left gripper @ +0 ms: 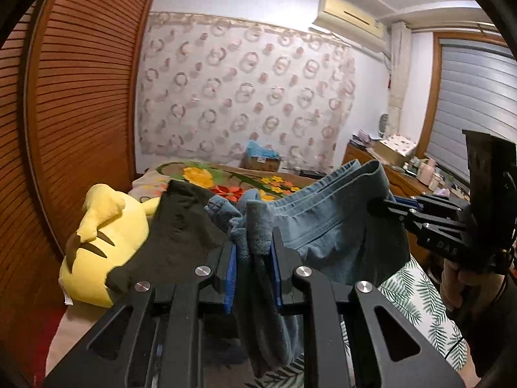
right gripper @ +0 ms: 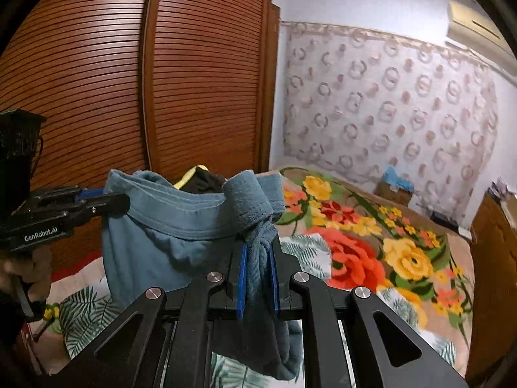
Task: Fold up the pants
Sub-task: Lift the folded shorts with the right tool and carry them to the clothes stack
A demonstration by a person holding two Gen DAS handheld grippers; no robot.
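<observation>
Blue-grey pants (left gripper: 326, 226) hang in the air above the bed, held by the waistband between both grippers. My left gripper (left gripper: 253, 245) is shut on one bunched end of the waistband; it also shows at the left of the right wrist view (right gripper: 111, 202). My right gripper (right gripper: 258, 252) is shut on the other end of the pants (right gripper: 168, 226); it also shows at the right of the left wrist view (left gripper: 384, 205). The rest of the fabric droops below the fingers.
A yellow plush toy (left gripper: 103, 245) with a dark garment (left gripper: 181, 239) over it lies at the left. The bed has a flowered blanket (right gripper: 371, 242) and a leaf-print sheet (left gripper: 416, 300). A wooden louvred wardrobe (right gripper: 161, 80) stands behind. A cluttered dresser (left gripper: 397, 168) is at the right.
</observation>
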